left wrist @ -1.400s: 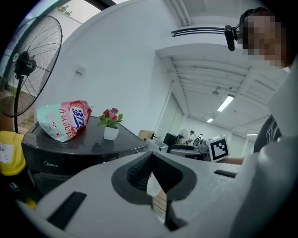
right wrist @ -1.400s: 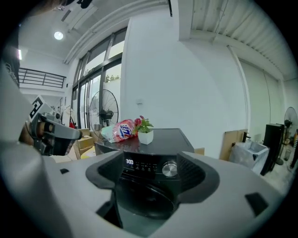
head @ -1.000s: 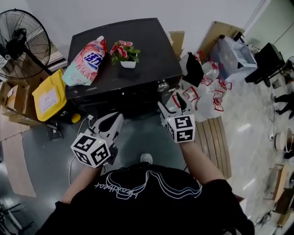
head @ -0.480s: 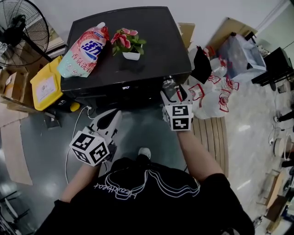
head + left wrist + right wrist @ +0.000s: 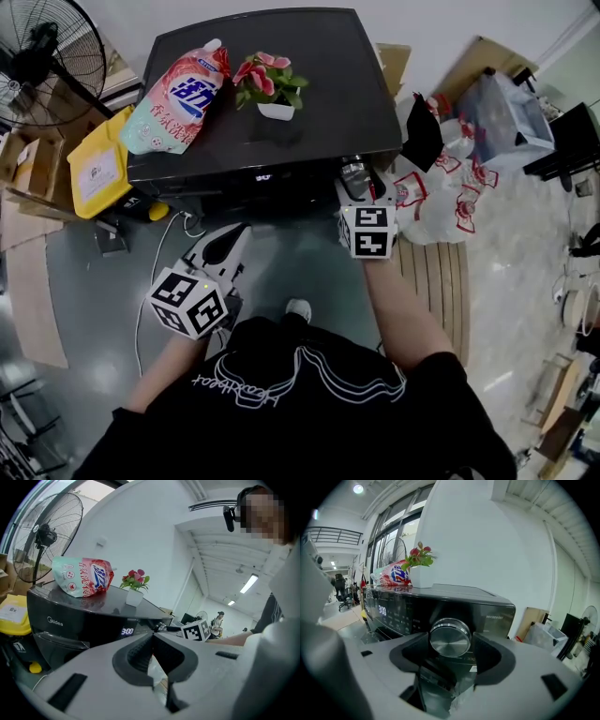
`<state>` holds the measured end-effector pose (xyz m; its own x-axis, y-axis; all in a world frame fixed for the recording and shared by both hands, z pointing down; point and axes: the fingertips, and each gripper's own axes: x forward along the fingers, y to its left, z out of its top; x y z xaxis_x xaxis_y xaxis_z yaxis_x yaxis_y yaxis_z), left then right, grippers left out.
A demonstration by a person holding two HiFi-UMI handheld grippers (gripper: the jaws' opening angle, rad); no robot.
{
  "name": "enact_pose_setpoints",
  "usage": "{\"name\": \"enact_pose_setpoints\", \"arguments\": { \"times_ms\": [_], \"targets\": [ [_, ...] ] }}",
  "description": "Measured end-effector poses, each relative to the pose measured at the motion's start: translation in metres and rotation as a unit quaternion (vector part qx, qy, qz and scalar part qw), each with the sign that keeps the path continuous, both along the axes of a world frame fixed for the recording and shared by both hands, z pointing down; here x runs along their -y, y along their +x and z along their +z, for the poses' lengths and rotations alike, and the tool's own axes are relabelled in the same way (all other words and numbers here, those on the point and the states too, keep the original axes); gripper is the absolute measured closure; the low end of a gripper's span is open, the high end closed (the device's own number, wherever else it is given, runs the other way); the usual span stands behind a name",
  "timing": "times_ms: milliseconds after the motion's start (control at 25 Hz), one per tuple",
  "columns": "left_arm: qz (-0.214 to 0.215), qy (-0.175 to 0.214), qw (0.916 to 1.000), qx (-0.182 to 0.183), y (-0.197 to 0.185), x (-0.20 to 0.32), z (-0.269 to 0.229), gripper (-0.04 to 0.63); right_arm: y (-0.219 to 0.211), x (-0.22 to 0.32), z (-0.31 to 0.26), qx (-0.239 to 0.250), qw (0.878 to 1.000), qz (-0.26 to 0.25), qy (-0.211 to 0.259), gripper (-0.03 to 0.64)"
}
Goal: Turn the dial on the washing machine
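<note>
At the front right corner of the black washing machine [image 5: 309, 103] sits the round silver dial [image 5: 450, 638]. The right gripper [image 5: 364, 192] points at it. Its jaws have just been closing. They stand apart with the dial between them, one jaw very close to each side. I cannot see them squeeze it yet.

The left gripper [image 5: 230, 246] hangs lower, in front of the machine and well apart from it. Its jaws are closed together, and nothing is between them.

On top of the machine lie a pink and green soap bag [image 5: 175, 98] and, beside it, a small white pot of pink flowers [image 5: 275, 89]. Little lit numbers [image 5: 127, 631] glow on the machine's front. A yellow jug [image 5: 98, 173] stands on the floor at the machine's left side, near a big black fan [image 5: 47, 66].
</note>
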<state>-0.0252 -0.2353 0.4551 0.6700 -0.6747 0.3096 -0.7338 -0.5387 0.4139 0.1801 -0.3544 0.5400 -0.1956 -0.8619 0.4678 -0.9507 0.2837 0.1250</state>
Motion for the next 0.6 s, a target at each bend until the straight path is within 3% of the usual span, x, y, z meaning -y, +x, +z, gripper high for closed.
{"name": "enact_pose_setpoints", "arguments": {
  "times_ms": [600],
  "targets": [
    [-0.020,-0.015,0.9997,-0.003,-0.010,-0.011,0.008,0.591,0.003,0.000,0.004,0.092,0.995,0.021,-0.017,0.337]
  ]
}}
